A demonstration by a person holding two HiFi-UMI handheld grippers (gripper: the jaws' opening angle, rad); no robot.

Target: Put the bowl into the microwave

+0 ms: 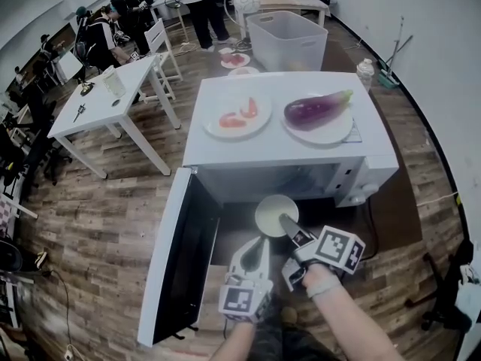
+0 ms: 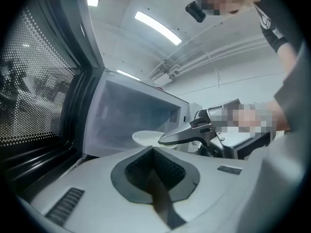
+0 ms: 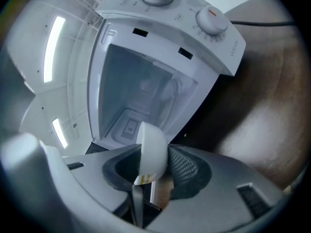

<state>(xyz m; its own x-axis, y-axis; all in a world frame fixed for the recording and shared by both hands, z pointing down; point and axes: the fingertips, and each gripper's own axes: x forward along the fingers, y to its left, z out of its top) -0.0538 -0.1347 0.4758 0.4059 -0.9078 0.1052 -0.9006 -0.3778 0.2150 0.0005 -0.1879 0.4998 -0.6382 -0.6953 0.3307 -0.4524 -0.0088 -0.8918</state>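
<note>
Right in front of the open microwave (image 1: 361, 173), the right tongs (image 1: 286, 225) clamp the rim of the white bowl (image 1: 273, 213). One jaw lies inside the bowl and the other outside. The bowl is held mouth-up at the mouth of the cavity and has not gone inside. In the right gripper view it is seen edge-on between the pads, with the bare cavity straight beyond it.

The right forearm (image 1: 353, 322) enters the head view from 5 o'clock, and its tongs slant toward 11 o'clock, tipped slightly downward. The left forearm (image 1: 233, 343) comes up from 6 o'clock. The left tongs (image 1: 254, 256) point toward 12 o'clock, nearly level, just beside the right ones at their 8 o'clock. Their jaws are pressed together with nothing between them.

The door (image 1: 180, 265) hangs wide open toward 7 o'clock of the microwave. On its top stand two plates, one with tomato slices (image 1: 239, 114) at 11 o'clock and one with an eggplant (image 1: 316, 109) at 1 o'clock.
</note>
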